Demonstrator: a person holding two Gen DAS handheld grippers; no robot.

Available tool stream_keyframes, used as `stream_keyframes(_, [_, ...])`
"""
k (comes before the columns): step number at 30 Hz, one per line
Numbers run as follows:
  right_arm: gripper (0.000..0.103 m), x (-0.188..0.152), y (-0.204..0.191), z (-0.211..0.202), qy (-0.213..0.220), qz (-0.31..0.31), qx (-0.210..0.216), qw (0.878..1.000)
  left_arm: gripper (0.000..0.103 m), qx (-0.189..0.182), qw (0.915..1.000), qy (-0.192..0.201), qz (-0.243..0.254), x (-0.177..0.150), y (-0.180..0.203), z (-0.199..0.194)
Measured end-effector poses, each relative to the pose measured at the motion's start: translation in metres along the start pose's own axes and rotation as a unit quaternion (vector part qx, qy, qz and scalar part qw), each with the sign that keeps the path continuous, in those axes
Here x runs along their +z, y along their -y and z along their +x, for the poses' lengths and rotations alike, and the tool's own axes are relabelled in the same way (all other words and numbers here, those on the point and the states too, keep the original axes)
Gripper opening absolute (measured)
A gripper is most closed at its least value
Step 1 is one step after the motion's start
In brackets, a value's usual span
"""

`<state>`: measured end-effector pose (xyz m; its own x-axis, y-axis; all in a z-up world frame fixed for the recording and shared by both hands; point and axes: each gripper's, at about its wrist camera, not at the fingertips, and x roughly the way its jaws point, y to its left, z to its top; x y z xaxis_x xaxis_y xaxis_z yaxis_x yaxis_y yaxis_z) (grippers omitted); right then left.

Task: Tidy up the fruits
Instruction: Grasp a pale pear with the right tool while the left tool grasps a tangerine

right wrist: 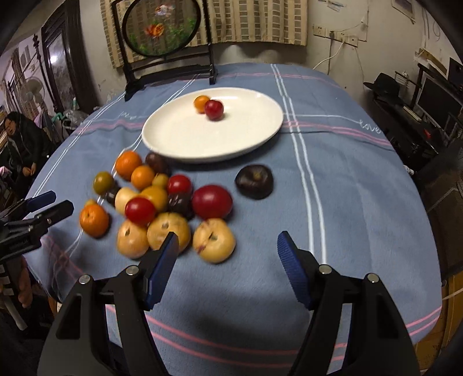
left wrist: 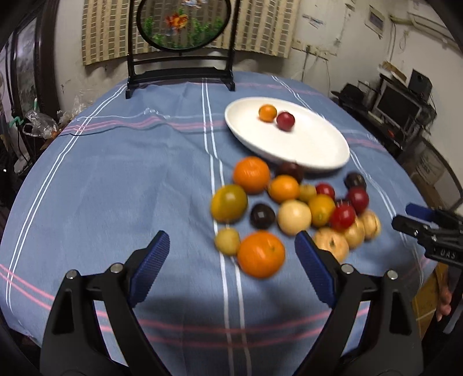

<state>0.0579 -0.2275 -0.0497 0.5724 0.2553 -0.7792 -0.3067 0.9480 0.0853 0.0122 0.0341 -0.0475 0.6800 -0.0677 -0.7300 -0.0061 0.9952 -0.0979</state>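
Note:
A white oval plate [left wrist: 306,141] [right wrist: 202,136] on the blue striped tablecloth [left wrist: 115,179] carries a small orange [left wrist: 267,112] and a red fruit [left wrist: 286,121]. In front of it lies a loose pile of oranges, red, yellow and dark fruits [left wrist: 292,202] [right wrist: 156,202]. One dark purple fruit [right wrist: 254,181] sits apart to the right. My left gripper [left wrist: 231,243] hovers open over the near side of the pile, above a large orange [left wrist: 261,254], gripping nothing. My right gripper [right wrist: 228,241] is open too, over a yellow fruit [right wrist: 213,240], with its pads clear of it.
A black-framed round screen with a goldfish picture [left wrist: 181,23] [right wrist: 162,27] stands at the table's far edge. A person [right wrist: 20,138] sits beyond the table on the left. A desk with a monitor [left wrist: 396,107] stands on the right.

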Motion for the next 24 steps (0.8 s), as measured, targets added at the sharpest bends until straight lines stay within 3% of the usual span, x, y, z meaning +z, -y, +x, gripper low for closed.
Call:
stream_keyframes(6, [0.071,-0.015,-0.008,0.016,-0.005,-0.017,-0.016,1.0,0.09,0.003,0.9998,-0.014,0.013,-0.019,0.004,0.001])
stream_keyframes(9, [0.059,-0.017,-0.009,0.024,-0.017,-0.019,-0.007,1.0,0.09,0.005,0.9997,-0.021,0.012,-0.023,0.001,0.004])
stream_keyframes(13, [0.053,-0.014,-0.01,0.039,-0.028,-0.021,-0.002,0.999,0.09,0.004,0.9996,-0.028,0.006,-0.023,-0.004,0.009])
stream_keyframes(15, [0.04,-0.013,-0.01,0.05,-0.039,-0.016,0.022,0.999,0.09,0.003,0.9995,-0.03,0.007,-0.023,-0.004,0.011])
stream_keyframes(24, [0.04,-0.015,-0.004,0.03,-0.031,0.004,0.023,0.999,0.088,0.002,0.9995,-0.032,0.007,-0.021,0.002,0.018])
